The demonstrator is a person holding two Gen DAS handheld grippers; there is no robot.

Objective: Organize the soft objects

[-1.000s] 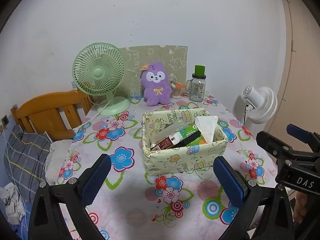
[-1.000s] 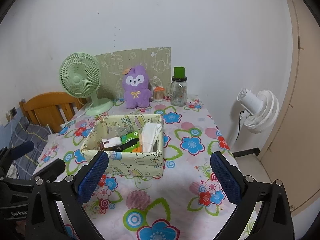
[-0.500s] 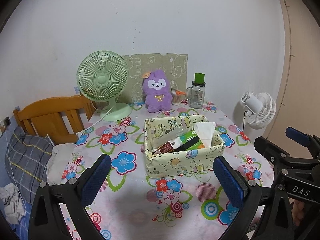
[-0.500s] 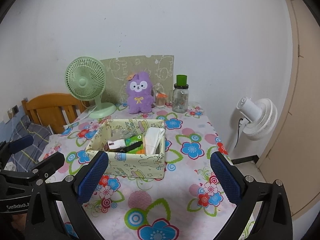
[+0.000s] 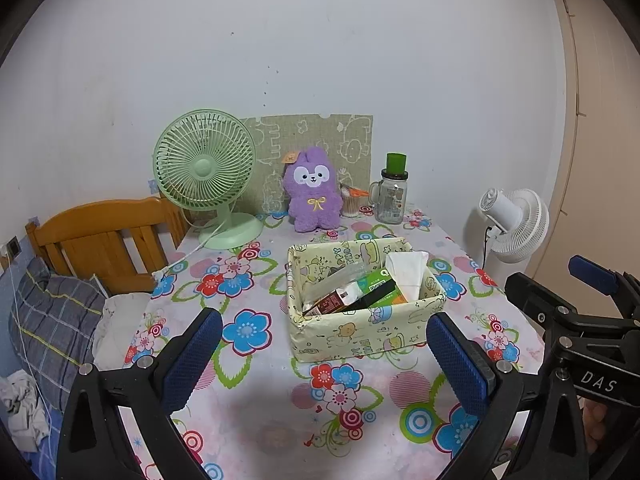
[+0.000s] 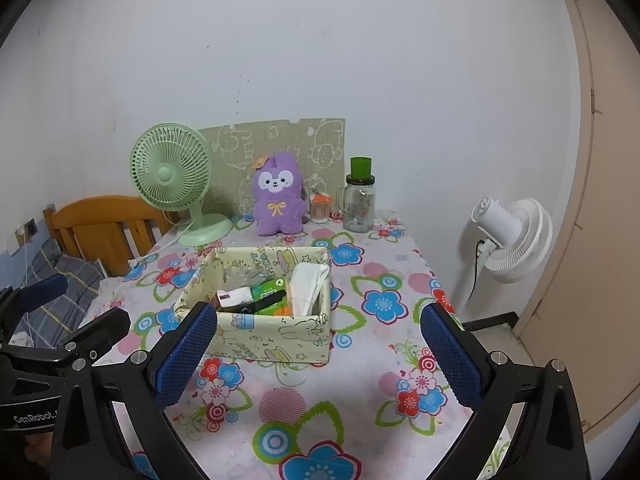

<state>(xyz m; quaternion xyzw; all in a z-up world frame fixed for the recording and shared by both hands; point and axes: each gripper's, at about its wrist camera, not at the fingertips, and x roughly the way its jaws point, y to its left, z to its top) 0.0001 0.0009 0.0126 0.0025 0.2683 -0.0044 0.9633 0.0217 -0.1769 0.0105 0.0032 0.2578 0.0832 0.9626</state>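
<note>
A purple plush bunny (image 5: 314,192) (image 6: 277,196) sits upright at the back of the flowered table (image 5: 248,364) (image 6: 376,344), against a patterned board. In front of it stands a pale yellow fabric box (image 5: 362,332) (image 6: 276,340) holding a tissue pack (image 5: 406,274) (image 6: 306,288), a green carton and other small items. My left gripper (image 5: 324,356) is open, held back above the table's near edge, nothing between its blue pads. My right gripper (image 6: 320,356) is also open and empty, just short of the box. Each gripper shows at the edge of the other's view.
A green desk fan (image 5: 206,172) (image 6: 174,180) stands back left, a glass jar with a green lid (image 5: 392,192) (image 6: 360,196) back right. A wooden bed headboard (image 5: 100,236) and bedding lie left; a white floor fan (image 5: 514,224) (image 6: 512,240) stands right of the table.
Both grippers have drawn back and risen, so the box, plush and fans now look smaller and farther away. Both stay open. Nothing on the table has moved.
</note>
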